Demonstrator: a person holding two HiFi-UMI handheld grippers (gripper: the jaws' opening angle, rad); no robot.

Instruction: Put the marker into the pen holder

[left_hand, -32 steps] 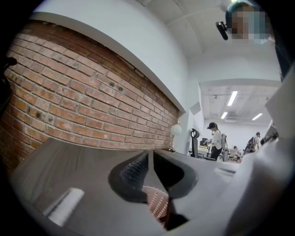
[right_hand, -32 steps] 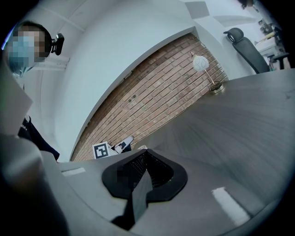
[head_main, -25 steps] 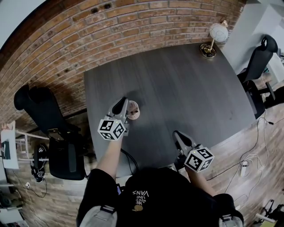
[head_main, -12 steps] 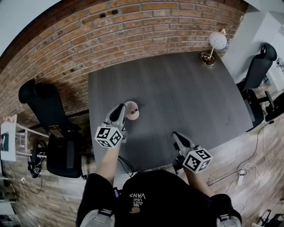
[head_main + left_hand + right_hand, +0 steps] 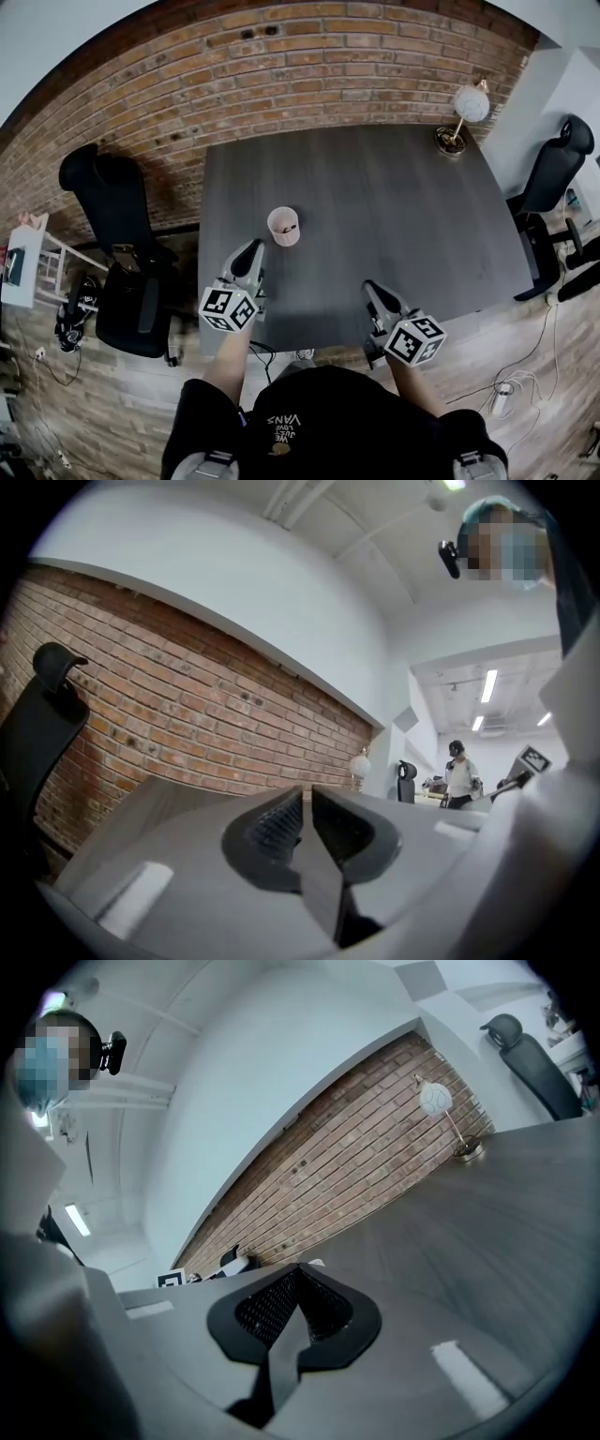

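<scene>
Overhanging table [image 5: 309, 319] edge, seemingly: left gripper [image 5: 251, 249]

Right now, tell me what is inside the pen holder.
The pink pen holder shows one small dark object in its mouth, possibly the marker's end. Its wall covers the rest, so nothing more can be told.

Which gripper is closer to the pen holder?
Left. The left gripper sits just below and left of the pen holder, not touching it. The right gripper is farther off, to the holder's lower right.
</scene>
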